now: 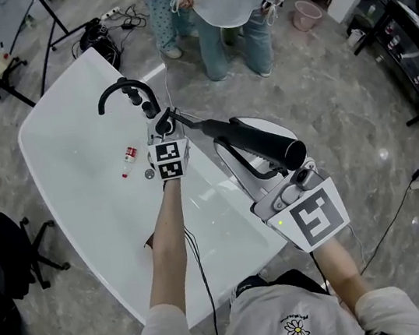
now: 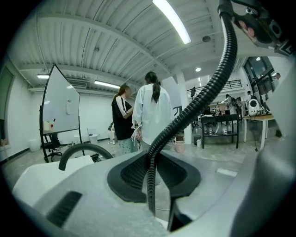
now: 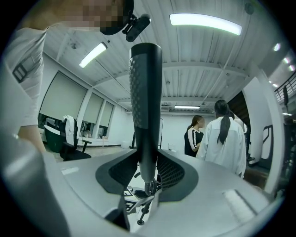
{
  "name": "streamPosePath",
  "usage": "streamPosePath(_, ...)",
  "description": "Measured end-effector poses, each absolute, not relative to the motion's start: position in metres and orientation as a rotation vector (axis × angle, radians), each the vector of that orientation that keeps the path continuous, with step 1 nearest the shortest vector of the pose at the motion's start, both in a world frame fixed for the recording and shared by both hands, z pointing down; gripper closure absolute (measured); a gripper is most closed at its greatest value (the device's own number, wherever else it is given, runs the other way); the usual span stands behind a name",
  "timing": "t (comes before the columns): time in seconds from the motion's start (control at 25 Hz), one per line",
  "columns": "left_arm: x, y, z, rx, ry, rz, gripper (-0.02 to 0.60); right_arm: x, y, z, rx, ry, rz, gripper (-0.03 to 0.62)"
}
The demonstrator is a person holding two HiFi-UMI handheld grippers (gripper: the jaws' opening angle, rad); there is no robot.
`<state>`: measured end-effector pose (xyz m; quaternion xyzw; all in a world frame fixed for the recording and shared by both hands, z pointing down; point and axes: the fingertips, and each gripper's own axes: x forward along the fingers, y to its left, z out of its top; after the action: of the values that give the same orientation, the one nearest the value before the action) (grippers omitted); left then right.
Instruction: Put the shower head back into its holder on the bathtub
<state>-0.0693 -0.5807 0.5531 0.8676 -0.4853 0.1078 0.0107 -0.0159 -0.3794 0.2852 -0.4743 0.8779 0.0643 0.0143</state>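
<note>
The black shower head (image 1: 256, 139) lies level over the white bathtub's (image 1: 72, 145) right rim, and my right gripper (image 1: 263, 165) is shut on its handle. In the right gripper view the shower head (image 3: 145, 106) stands between the pads of the right gripper (image 3: 147, 173). My left gripper (image 1: 165, 124) is shut on the black ribbed hose (image 2: 194, 111) close to the black curved faucet (image 1: 122, 90) and its fittings on the rim. That hose runs up and to the right from the left gripper (image 2: 155, 173); the faucet (image 2: 83, 150) shows just beyond.
A small red-labelled bottle (image 1: 128, 158) and the drain (image 1: 149, 174) lie in the tub. Two people (image 1: 232, 9) stand just past the tub's far end, next to a pink bucket (image 1: 306, 15). A black office chair (image 1: 17, 248) is at the left, stand legs and cables at the far left.
</note>
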Motion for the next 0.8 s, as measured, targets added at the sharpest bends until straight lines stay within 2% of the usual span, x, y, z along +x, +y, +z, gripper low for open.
streamPosePath(0.4, -0.067, -0.560, 0.659, 2.540, -1.429, 0.496, 0.505, -0.020, -0.429, 0.350, -1.500, 2.851, 0.042, 0.457)
streamPosePath(0.48, -0.069, -0.554, 0.670, 2.516, -1.418, 0.501, 0.470, -0.025, -0.437, 0.360, -1.492, 2.873, 0.011, 0.457)
streamPosePath(0.6, -0.070, -0.544, 0.677, 2.508, -1.401, 0.494, 0.453, -0.035, -0.445, 0.374, -1.450, 2.898, 0.005, 0.457)
streamPosePath(0.8, -0.070, -0.535, 0.676, 2.493, -1.405, 0.470, 0.451, -0.047, -0.459, 0.392, -1.417, 2.934, -0.019, 0.457)
